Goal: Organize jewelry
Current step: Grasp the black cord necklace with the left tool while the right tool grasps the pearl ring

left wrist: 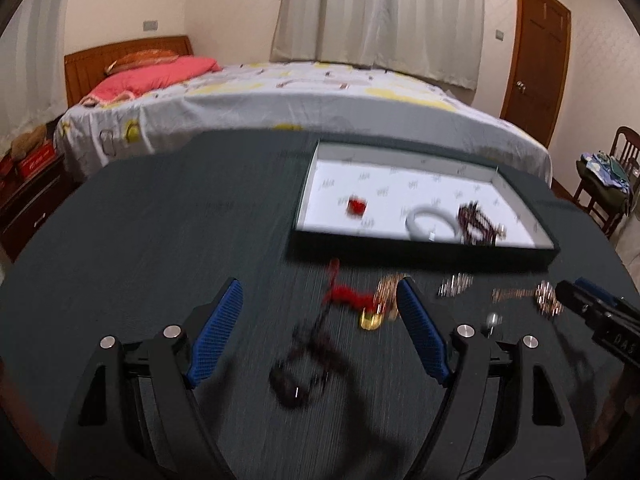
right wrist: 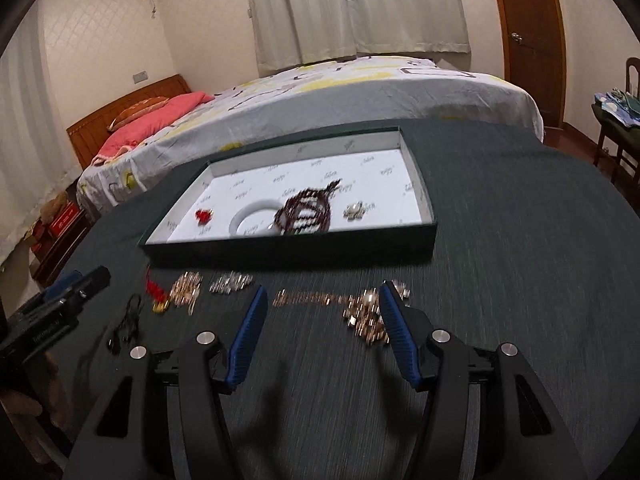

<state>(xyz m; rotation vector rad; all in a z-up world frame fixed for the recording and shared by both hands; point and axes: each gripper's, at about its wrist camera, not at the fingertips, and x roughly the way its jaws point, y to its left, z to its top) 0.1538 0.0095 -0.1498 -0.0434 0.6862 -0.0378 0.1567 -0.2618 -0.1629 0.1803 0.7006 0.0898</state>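
Note:
A dark green tray (left wrist: 420, 250) (right wrist: 288, 250) with a white lining holds a white bangle (left wrist: 430, 220) (right wrist: 250, 216), a dark red bead string (left wrist: 478, 224) (right wrist: 308, 210), a small red piece (left wrist: 357, 205) (right wrist: 204, 216) and a pearl brooch (right wrist: 356, 211). Loose on the dark table in front of it lie a black cord (left wrist: 304, 368) (right wrist: 126, 322), a red-and-gold charm (left wrist: 360, 304) (right wrist: 158, 298), a gold piece (right wrist: 186, 290), a silver piece (left wrist: 456, 284) (right wrist: 232, 282) and a gold chain with a cluster (right wrist: 360, 310). My left gripper (left wrist: 320, 320) is open above the black cord. My right gripper (right wrist: 322, 312) is open around the gold chain.
The round dark table (left wrist: 160, 240) stands against a bed (left wrist: 320, 96) with a pink pillow. A wooden door (left wrist: 534, 60) and a chair (left wrist: 612, 184) with clothes are at the right. A nightstand (left wrist: 28, 196) is at the left.

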